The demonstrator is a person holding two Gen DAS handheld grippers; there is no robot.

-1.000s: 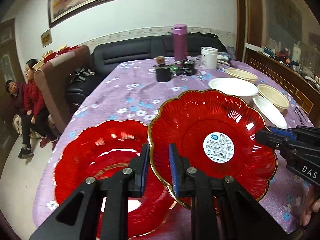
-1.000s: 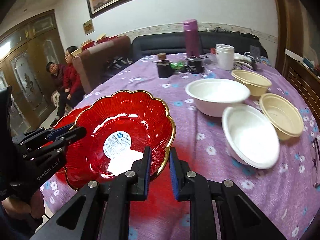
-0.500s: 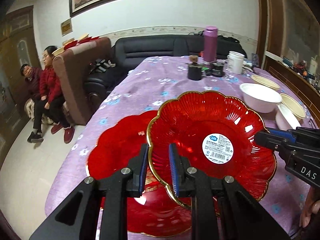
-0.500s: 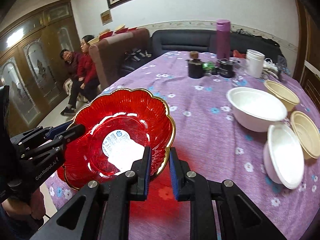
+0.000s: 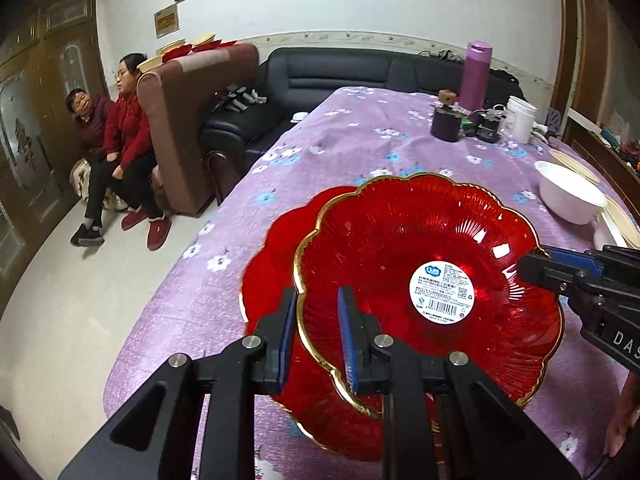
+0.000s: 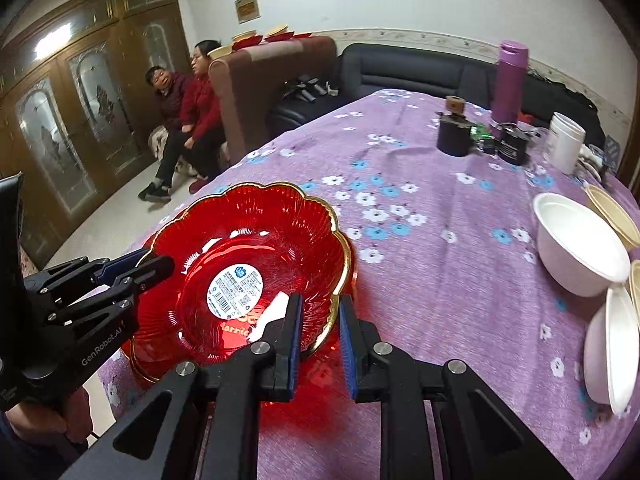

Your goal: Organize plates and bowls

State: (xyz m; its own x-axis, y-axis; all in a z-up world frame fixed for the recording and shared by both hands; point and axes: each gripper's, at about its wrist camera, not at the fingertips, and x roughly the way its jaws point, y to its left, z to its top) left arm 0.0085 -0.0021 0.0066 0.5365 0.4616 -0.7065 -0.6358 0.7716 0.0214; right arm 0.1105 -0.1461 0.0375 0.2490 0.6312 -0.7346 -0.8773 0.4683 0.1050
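Note:
A red scalloped plate with a gold rim and a white label (image 5: pixel 424 264) is held over a second red plate (image 5: pixel 272 280) that lies on the purple table; it also shows in the right wrist view (image 6: pixel 256 256). My left gripper (image 5: pixel 318 336) is shut on the top plate's near rim. My right gripper (image 6: pixel 318 344) is shut on the opposite rim, and it shows at the right of the left wrist view (image 5: pixel 540 268). The left gripper shows at the left of the right wrist view (image 6: pixel 156 268). The lower plate (image 6: pixel 136 356) peeks out beneath.
A white bowl (image 6: pixel 576 244), a tilted white bowl (image 6: pixel 612 348) and beige bowls (image 6: pixel 612 216) sit at the right. A purple flask (image 6: pixel 508 80), dark jars (image 6: pixel 452 136) and a white cup (image 6: pixel 564 140) stand at the far end. The table edge (image 5: pixel 192 264) drops off left. Two people sit by a sofa.
Both grippers have carried the top plate to the left, so it now sits almost fully over the lower red plate. Both grips stay the same.

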